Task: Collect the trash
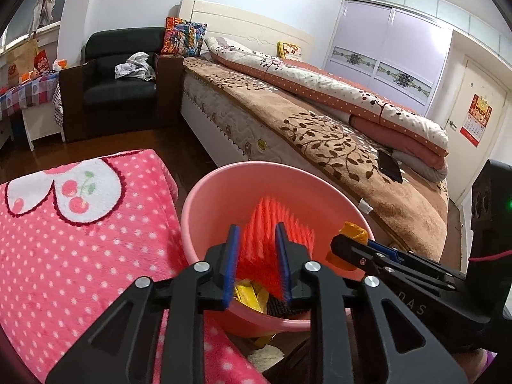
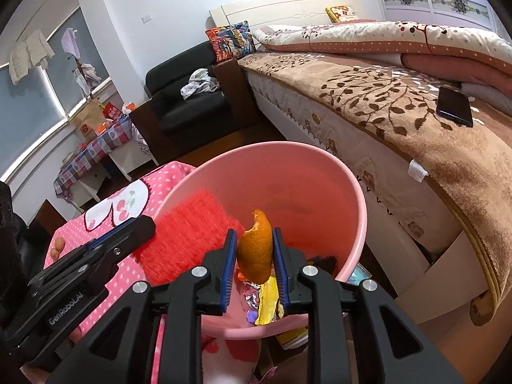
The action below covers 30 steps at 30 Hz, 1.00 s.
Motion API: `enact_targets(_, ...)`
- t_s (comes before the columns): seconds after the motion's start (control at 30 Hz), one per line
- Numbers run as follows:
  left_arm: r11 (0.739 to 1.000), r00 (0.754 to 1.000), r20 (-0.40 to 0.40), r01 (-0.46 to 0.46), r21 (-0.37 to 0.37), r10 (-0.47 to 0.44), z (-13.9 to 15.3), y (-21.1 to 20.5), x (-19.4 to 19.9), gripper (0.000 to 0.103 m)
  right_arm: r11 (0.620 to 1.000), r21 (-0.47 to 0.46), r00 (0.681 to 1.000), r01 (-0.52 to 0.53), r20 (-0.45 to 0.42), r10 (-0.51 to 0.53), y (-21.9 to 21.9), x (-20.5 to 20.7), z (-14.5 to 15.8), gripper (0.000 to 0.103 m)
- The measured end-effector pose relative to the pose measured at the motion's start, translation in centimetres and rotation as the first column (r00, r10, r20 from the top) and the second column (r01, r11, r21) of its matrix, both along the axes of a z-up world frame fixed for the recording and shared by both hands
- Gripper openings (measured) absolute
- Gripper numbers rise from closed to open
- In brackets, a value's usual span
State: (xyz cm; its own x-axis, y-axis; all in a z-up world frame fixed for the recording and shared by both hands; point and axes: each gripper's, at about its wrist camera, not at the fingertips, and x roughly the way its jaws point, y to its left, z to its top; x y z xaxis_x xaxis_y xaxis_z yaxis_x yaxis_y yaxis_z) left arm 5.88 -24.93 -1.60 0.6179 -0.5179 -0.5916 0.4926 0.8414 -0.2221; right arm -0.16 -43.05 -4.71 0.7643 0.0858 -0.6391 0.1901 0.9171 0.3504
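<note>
Fingers of the left gripper (image 1: 257,256) stand apart over the pink bucket (image 1: 204,204), with a piece of red foam netting (image 1: 272,227) between them; the netting looks blurred, and the blue pads do not seem to press on it. Whether one edge still brushes a pad I cannot tell. Seen from the right wrist, the same netting (image 2: 188,233) lies against the inner wall of the bucket (image 2: 336,198), just beside the left gripper's fingers (image 2: 128,233).

Fingers of the right gripper (image 2: 255,256) pinch an orange peel (image 2: 256,249) on both sides, holding it upright above the bucket's inside. From the left wrist the peel (image 1: 353,232) shows at the tip of the right gripper (image 1: 348,246), over the bucket's right rim.

Down in the bucket lie yellow wrappers (image 1: 251,294) and a dark ridged scrap (image 1: 281,308); the right wrist view shows a yellow wrapper (image 2: 268,300) and a shiny printed one beside it.

Left of the bucket, touching it, is a pink polka-dot blanket (image 1: 80,256) with a cherry patch. A bed (image 1: 320,147) with a brown leaf-patterned cover runs behind the bucket, and a dark phone (image 2: 456,105) lies on it. A black armchair (image 1: 121,80) stands at the bed's head.
</note>
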Motion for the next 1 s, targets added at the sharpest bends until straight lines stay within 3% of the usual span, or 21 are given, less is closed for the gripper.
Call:
enact_targets(0.07, 1.0, 1.0, 0.001, 0.002, -0.007, -0.002, 0.1, 0.1, -0.1, 0.034, 1.0, 0.001, 1.0, -0.001, 0.003, 0.001, 0.0, -0.1, 0.0, 0.024)
enact_targets(0.23, 1.0, 1.0, 0.006, 0.001, -0.022, -0.001, 0.5, 0.4, -0.4, 0.038, 1.0, 0.0, 1.0, 0.002, 0.01, -0.002, 0.0, -0.3, 0.2, 0.027)
enact_targets(0.63, 1.0, 0.998, 0.054, -0.015, -0.019, 0.016, 2.0, 1.0, -2.1, 0.039, 0.999, -0.031, 0.998, -0.019, 0.063, 0.021, 0.9, -2.0, 1.9, 0.047)
enact_targets(0.87, 1.0, 0.996, 0.092, -0.016, -0.017, 0.017, 3.4, 1.6, -3.9, 0.039, 0.996, -0.085, 0.994, -0.021, 0.109, 0.03, 2.1, -4.2, 3.4, 0.053)
enact_targets(1.0, 0.999, 0.994, 0.1, -0.042, -0.016, 0.043, 4.0, 2.5, -4.7, 0.039, 0.993, -0.12, 0.99, -0.01, 0.139, 0.027, 2.8, -5.7, 4.0, 0.066)
